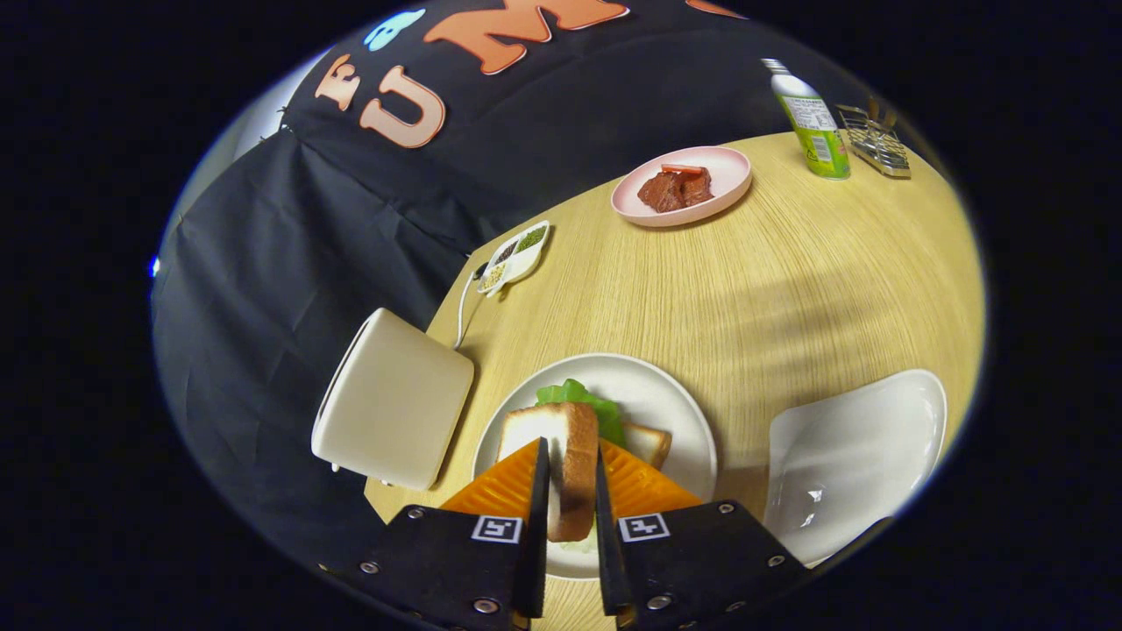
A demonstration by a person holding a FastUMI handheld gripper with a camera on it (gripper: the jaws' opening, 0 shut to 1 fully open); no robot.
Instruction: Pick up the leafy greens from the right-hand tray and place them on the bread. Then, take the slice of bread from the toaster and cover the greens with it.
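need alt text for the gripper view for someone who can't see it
The gripper is shut on a slice of bread, held on edge between its jaws above a white plate with leafy greens lying on another bread slice. On the wooden table stand a cream toaster, a white tray, a pink plate of meat and a green bottle.

Thick white bread slice with tan crust (561, 464), on edge at lower centre, pinched between the fingers over the round white plate (675, 412). Green leafy lettuce (583, 401) on flat bread slice (650, 443) just beyond. Cream toaster (394, 407) lower left. Glossy white tray (855, 460) lower right.
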